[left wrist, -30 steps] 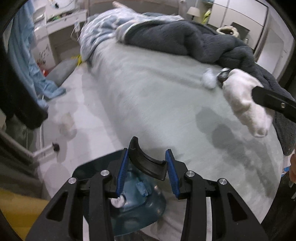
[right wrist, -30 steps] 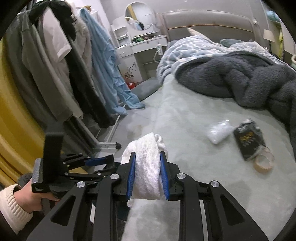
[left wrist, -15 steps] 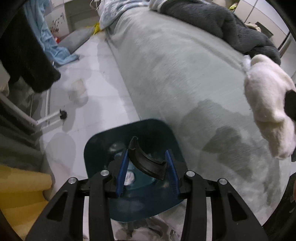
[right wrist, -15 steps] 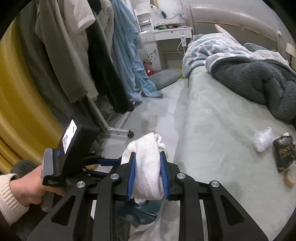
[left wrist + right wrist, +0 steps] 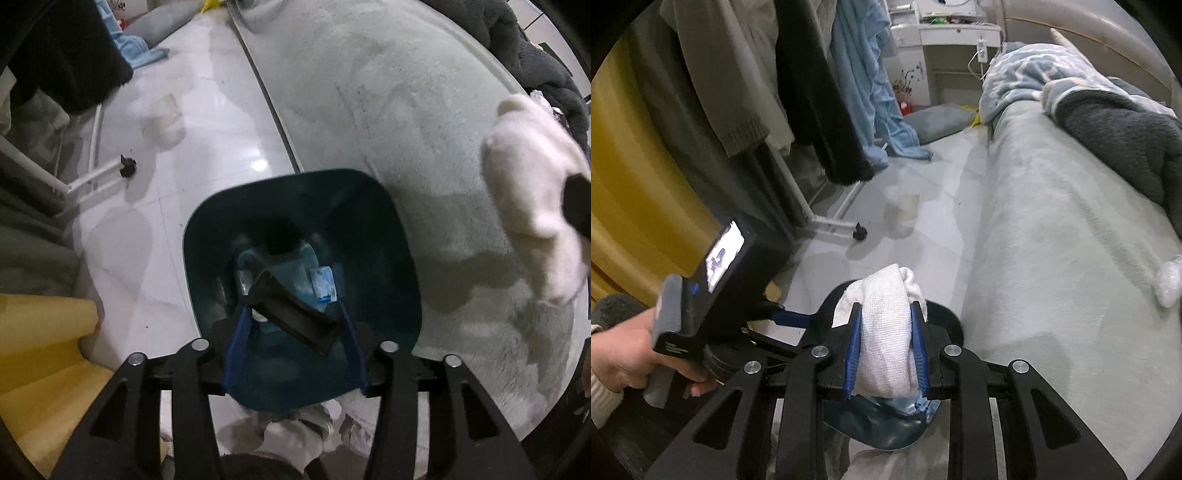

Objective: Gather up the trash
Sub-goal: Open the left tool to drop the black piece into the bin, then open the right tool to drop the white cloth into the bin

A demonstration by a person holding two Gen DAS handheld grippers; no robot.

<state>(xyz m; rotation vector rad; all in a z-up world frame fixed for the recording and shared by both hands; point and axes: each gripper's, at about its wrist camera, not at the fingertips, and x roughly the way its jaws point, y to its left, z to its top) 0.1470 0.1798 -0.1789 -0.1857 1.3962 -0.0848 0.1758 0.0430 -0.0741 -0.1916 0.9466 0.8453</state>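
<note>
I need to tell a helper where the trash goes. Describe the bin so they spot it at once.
Start at the pale green bed and drop to the floor beside its near edge. There stands the dark teal bin, rounded-square mouth open, scraps of trash inside: the only container on that pale floor.

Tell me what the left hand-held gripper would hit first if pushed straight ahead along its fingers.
Probably the black curved piece between the opening jaws of the left hand-held gripper, then the litter in the teal bin; depth is unclear.

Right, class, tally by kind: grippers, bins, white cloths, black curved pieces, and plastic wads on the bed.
Grippers: 2, the left gripper with jaws opening around the loose black piece, the right gripper shut on the cloth
Bin: 1
Cloth: 1
Black piece: 1
Plastic wad: 1
Total: 6
</note>
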